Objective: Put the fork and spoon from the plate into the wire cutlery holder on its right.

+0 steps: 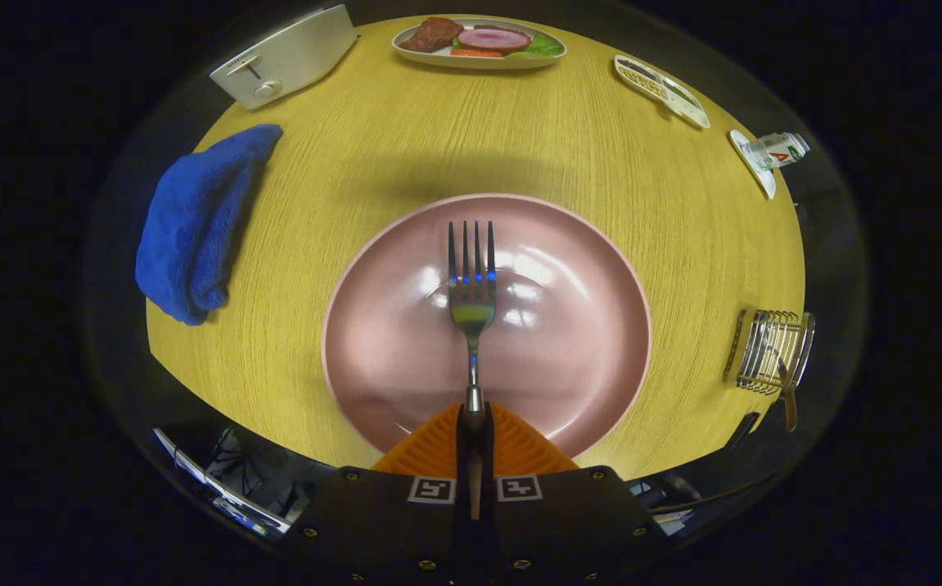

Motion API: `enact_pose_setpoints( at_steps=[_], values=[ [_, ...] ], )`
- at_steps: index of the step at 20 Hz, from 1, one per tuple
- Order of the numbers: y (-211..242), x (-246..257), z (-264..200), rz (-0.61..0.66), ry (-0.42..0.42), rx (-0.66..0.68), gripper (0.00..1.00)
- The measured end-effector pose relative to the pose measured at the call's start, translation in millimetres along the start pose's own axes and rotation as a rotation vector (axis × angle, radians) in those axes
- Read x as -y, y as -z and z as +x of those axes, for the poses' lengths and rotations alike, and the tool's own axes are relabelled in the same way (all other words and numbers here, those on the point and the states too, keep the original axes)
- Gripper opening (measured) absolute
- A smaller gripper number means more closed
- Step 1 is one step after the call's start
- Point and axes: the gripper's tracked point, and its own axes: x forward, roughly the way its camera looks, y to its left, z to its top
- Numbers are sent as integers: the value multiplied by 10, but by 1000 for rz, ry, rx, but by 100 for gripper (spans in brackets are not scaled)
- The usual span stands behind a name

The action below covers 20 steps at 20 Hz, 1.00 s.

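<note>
The round wooden table (405, 155) carries everything, and on it the largest thing is the one pink plate (568, 342), lying just ahead of the tongs (475, 427). To the plate's right, near the table's edge, stands the one wire cutlery holder (768, 350), with what looks like one spoon (786, 391) already resting in it, its handle poking out at the near side; no spoon lies on the plate. One blue cloth (194, 220) is heaped well off to the left, one toaster (287, 57) sits at the far left, one dish of food (479, 42) at the far edge, and one flat tray (662, 91) and one small bottle (776, 150) at the far right. The tongs are closed on the handle of the one fork (471, 285), both fingers pressing it, with the tines pointing straight away over the plate's middle. My reading is that the fork is being carried toward the holder. To do this well, keep the grip firm so the thin handle does not swivel, lift clear of the plate's rim, travel right, and line the fork up over a gap in the wires beside the spoon before letting go.
</note>
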Motion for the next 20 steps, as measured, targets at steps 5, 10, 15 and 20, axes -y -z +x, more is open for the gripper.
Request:
enact_pose_setpoints(
  at_steps=[5, 10, 15, 20],
  values=[
    [-35, 246, -162, 26, 47, 15, 4],
    [-37, 500, -305, 47, 93, 21, 4],
    [-23, 751, -459, 79, 132, 25, 4],
    [-37, 994, -594, 129, 152, 42, 4]
  ],
)
